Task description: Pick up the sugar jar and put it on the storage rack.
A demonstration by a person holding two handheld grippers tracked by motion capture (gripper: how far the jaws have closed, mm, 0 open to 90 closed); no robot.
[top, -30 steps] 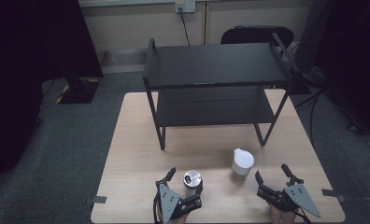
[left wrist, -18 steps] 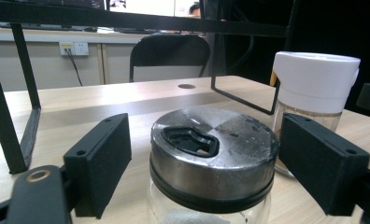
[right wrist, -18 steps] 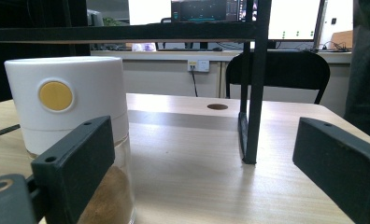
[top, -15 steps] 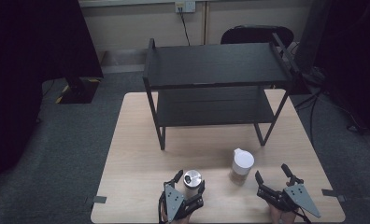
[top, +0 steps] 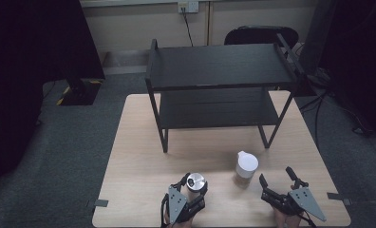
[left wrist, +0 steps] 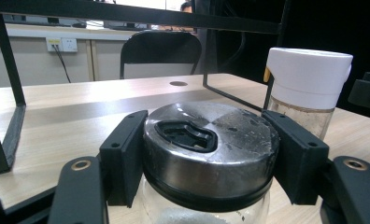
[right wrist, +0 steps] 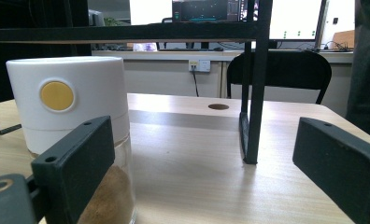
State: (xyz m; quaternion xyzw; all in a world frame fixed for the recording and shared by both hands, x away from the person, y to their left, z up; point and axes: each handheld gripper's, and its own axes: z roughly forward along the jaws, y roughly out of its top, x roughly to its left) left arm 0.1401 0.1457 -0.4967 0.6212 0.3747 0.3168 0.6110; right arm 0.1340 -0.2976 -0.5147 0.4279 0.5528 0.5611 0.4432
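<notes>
The left gripper view shows the left gripper [left wrist: 206, 163], fingers just closed, pinching a steel-lidded jar [left wrist: 210, 149]; the right gripper [top: 277, 182], fingers spread, sits beside a white-lidded jar [top: 246, 165] before the black shelf rack [top: 219, 66].

A black two-tier shelf [top: 219, 90] stands on the wooden table [top: 138, 156]; behind, seemingly a black chair [top: 259, 35]

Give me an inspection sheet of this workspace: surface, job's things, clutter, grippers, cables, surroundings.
Surface: wooden table, bare around the items.
Job's things: glass jar with metal lid upright near the front edge; white-lidded jar upright to its right.
Clutter: black two-tier shelf standing on the table.
Grippers: left hand-held gripper has just closed, pads pressing the metal lid; right hand-held gripper open, the white-lidded jar just beyond its left jaw.
Cables: one hanging from the wall socket.
Surroundings: black chair behind the table, grey floor.
</notes>
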